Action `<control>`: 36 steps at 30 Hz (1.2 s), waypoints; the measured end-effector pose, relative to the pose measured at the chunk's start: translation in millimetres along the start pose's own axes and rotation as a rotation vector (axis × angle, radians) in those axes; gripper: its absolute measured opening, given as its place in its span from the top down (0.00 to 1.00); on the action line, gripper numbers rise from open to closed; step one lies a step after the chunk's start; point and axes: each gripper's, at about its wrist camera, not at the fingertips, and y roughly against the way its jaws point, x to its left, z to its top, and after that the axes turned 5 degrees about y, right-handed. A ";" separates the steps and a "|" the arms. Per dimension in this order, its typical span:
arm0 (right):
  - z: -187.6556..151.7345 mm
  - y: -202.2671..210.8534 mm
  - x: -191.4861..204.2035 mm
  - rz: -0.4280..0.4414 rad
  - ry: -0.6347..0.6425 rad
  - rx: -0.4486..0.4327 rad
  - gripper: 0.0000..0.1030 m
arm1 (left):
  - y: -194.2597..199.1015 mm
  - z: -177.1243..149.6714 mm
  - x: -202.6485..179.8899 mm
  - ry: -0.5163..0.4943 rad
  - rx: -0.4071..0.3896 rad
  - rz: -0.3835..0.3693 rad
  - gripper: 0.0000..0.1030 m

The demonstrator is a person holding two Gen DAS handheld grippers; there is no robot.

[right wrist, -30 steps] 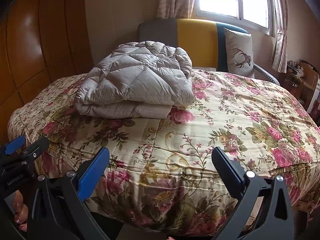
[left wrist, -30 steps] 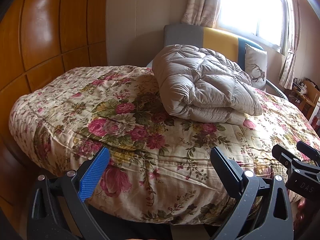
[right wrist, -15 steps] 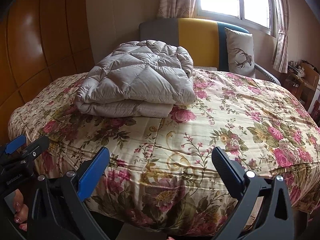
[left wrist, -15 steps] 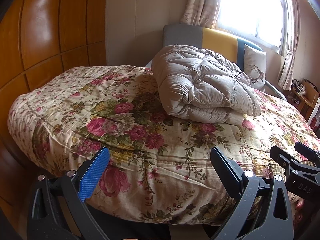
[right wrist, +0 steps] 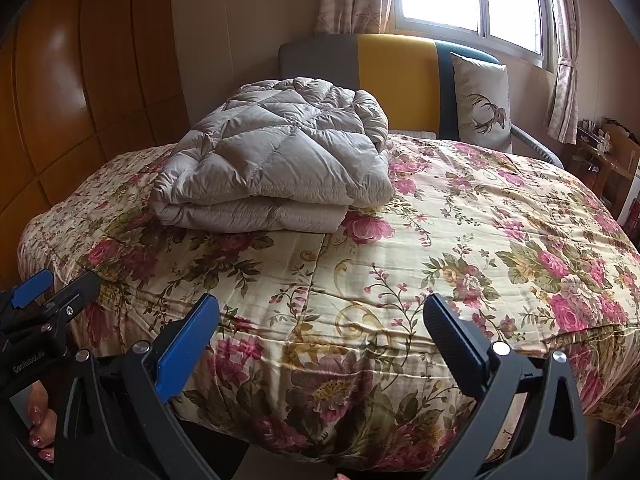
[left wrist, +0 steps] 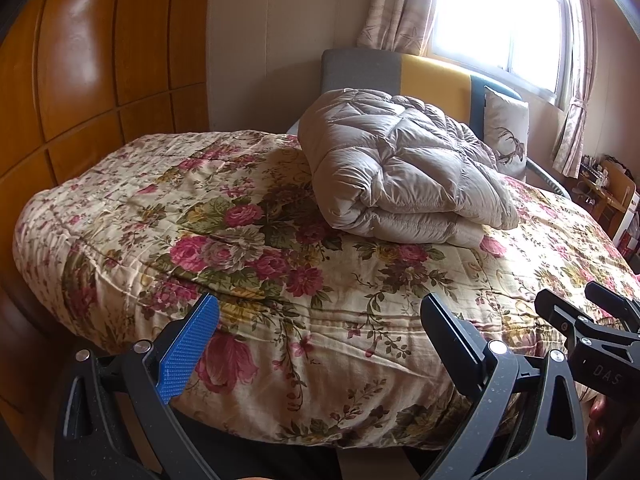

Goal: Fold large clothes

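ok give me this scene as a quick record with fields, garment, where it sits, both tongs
garment: grey quilted coat, folded into a bundle
surface: floral bedspread
garment place: on the bedspread, toward the headboard
left tongs: open, empty, short of the bed's near edge
right tongs: open, empty, short of the bed's near edge
contact: neither touches the coat
also there: deer pillow against the headboard

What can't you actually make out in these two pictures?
- Far side of the puffy coat: hidden by its own bulk in both views, so sleeves and zip can't be told.
- Floor under the bed: blocked by the bedspread and the open left gripper and right gripper.
- Shelf clutter: too small, cut by the edge.
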 end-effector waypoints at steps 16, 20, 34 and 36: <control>-1.4 -3.3 0.9 0.008 0.003 0.016 0.02 | 0.6 -2.1 -2.5 -0.014 0.002 -0.025 0.03; -1.5 -4.7 1.2 0.010 0.005 0.020 0.02 | 1.7 -3.1 -4.2 -0.016 -0.003 -0.034 0.03; -3.6 -7.4 -0.1 0.022 -0.005 0.036 0.02 | -1.0 -4.4 -0.2 -0.003 0.012 -0.033 0.03; -3.5 -7.9 -0.1 0.022 -0.003 0.040 0.02 | -2.3 -4.8 -0.9 -0.005 0.020 -0.029 0.03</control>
